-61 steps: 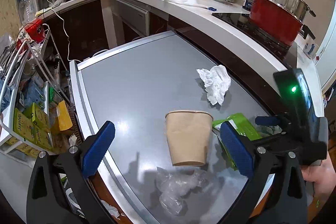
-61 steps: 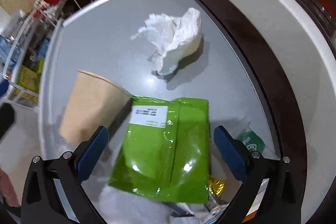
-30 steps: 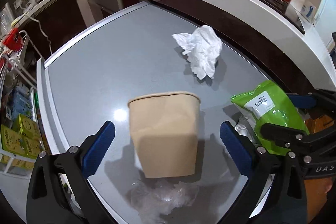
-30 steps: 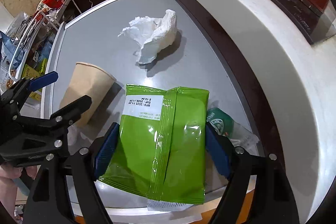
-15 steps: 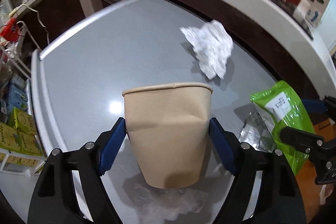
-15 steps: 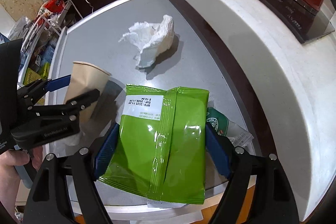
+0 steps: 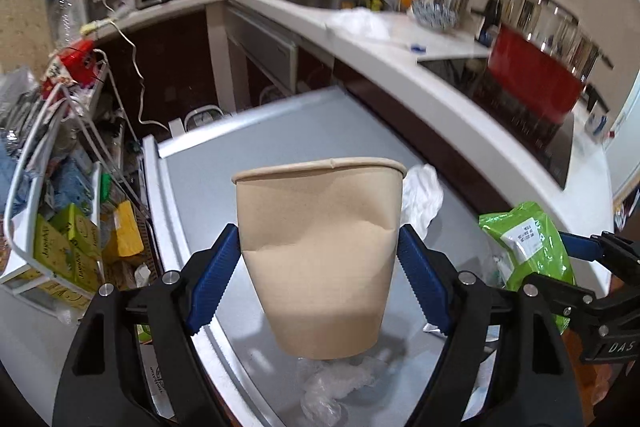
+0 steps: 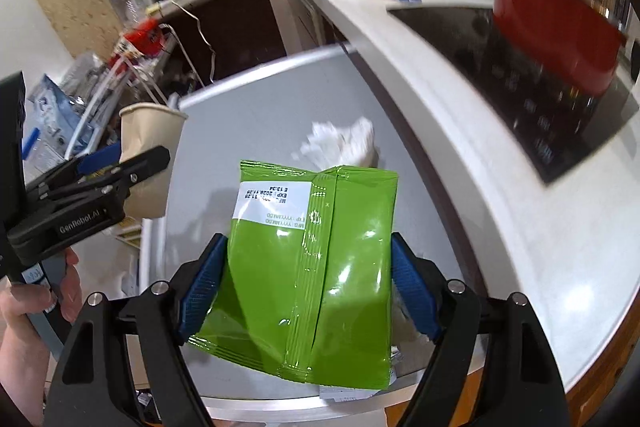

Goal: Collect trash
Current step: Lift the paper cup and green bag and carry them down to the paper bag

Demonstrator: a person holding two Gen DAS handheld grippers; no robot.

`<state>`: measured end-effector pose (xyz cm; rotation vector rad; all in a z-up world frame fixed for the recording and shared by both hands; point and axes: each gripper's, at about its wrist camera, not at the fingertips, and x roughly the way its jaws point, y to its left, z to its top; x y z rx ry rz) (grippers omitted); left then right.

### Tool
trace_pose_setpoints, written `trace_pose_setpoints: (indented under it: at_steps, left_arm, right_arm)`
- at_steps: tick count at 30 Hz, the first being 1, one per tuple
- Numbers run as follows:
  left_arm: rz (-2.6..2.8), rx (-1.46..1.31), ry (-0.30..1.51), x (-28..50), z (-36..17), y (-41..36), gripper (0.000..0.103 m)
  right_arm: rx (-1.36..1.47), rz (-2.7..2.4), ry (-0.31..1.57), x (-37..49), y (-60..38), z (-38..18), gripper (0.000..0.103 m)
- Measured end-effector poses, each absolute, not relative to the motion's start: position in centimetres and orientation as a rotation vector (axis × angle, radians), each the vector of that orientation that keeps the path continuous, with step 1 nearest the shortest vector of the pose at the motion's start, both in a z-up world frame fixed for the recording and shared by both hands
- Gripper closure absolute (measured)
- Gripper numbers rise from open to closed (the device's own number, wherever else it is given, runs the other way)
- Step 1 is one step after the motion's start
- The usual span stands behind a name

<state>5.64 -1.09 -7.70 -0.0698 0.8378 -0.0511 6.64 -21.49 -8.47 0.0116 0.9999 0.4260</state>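
Note:
My left gripper (image 7: 320, 267) is shut on a brown paper cup (image 7: 320, 251), upright and dented where the blue pads press; it hangs above the grey table (image 7: 280, 131). The cup (image 8: 146, 155) and left gripper (image 8: 120, 163) also show at the left of the right wrist view. My right gripper (image 8: 308, 275) is shut on a green snack bag (image 8: 312, 259), lifted off the table; the bag (image 7: 524, 239) appears at the right of the left wrist view. A crumpled white tissue (image 7: 422, 199) lies on the table behind the cup. Clear plastic wrap (image 7: 332, 387) lies below the cup.
A white counter (image 7: 400, 67) curves along the table's far and right side, with a red pot (image 7: 536, 75) on a black hob. A cluttered wire rack (image 7: 60, 187) stands left of the table. A person's hand (image 8: 28, 307) holds the left gripper's handle.
The left gripper closed on the paper cup and lifted it off the table. The right gripper rose with the green bag. Both views now tilt up toward the kitchen.

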Motion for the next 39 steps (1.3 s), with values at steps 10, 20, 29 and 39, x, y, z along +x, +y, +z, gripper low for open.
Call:
trace_pose_setpoints:
  at_steps: [10, 20, 29, 39]
  left_arm:
    - [-0.038, -0.094, 0.709, -0.7, -2.5, -3.1, 0.023]
    - [-0.04, -0.111, 0.659, -7.6, -0.2, -4.7, 0.023]
    - [-0.045, -0.115, 0.686, -13.3, -1.0, -6.9, 0.023]
    - [-0.064, -0.089, 0.758, -17.9, -3.6, -10.1, 0.023]
  right_arm:
    - [0.039, 0.521, 0.868, 2.9, -24.2, -2.2, 0.025]
    - [0.082, 0.583, 0.846, -2.6, -28.5, 0.2, 0.025]
    - [0.105, 0.641, 0.911, -7.8, -31.4, -0.4, 0.025]
    - [0.091, 0.661, 1.051, -11.9, -33.4, -4.7, 0.025]
